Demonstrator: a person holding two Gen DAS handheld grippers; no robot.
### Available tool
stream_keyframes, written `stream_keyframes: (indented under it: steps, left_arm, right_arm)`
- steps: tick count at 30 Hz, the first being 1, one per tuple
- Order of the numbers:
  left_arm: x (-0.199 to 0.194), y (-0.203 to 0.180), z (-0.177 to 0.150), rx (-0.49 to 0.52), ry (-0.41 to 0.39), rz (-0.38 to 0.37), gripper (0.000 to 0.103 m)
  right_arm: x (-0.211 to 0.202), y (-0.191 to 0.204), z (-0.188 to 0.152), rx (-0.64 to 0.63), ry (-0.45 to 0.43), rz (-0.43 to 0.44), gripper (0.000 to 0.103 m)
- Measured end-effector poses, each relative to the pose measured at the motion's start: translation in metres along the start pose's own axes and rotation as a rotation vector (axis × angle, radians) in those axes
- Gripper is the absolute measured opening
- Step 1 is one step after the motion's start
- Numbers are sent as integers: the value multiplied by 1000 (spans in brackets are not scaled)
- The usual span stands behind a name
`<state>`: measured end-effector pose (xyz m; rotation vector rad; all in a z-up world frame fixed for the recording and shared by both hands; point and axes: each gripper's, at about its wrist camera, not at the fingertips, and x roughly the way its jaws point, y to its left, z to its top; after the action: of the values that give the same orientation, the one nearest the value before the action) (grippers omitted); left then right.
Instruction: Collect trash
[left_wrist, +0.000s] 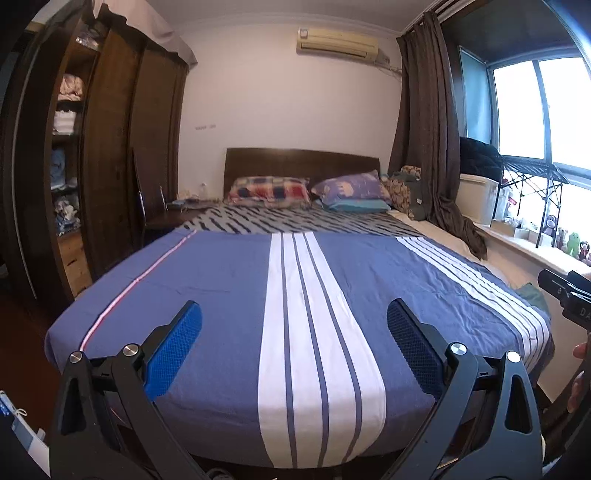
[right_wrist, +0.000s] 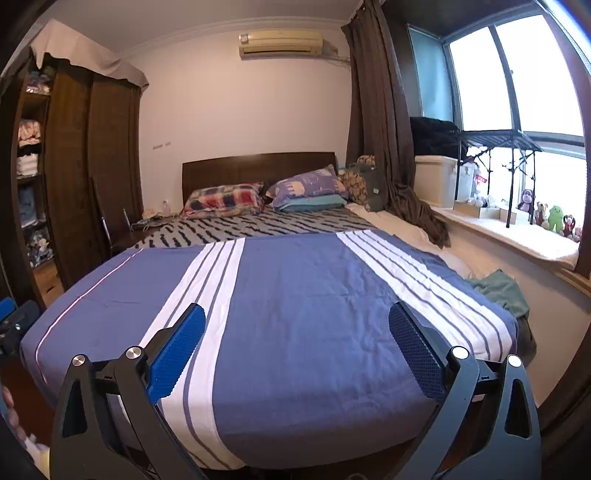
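Observation:
Both grippers hover at the foot of a bed (left_wrist: 229, 280) covered by a blue blanket with white stripes; the bed also shows in the right wrist view (right_wrist: 295, 295). My left gripper (left_wrist: 294, 315) is open and empty, blue pads (left_wrist: 173, 347) spread wide. My right gripper (right_wrist: 296, 317) is open and empty too; its body shows at the right edge of the left wrist view (left_wrist: 569, 291). No trash shows on the blanket. Small items lie on the bedside table (right_wrist: 155, 219), too small to tell apart.
Two pillows (right_wrist: 225, 201) lie by the dark headboard. A dark wardrobe (left_wrist: 110, 147) with open shelves stands left. A windowsill (right_wrist: 517, 229) with boxes and plush toys runs along the right. A green cloth (right_wrist: 502, 291) lies at the bed's right edge.

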<state>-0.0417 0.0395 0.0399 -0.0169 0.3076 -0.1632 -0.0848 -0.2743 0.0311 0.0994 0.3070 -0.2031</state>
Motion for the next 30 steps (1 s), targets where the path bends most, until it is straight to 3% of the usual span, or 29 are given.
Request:
stream_keyframes:
  steps: [30]
  left_arm:
    - [-16,-2,12,10,-37,8,95]
  right_arm:
    - [-14,8,17,-22,-67,-2,100]
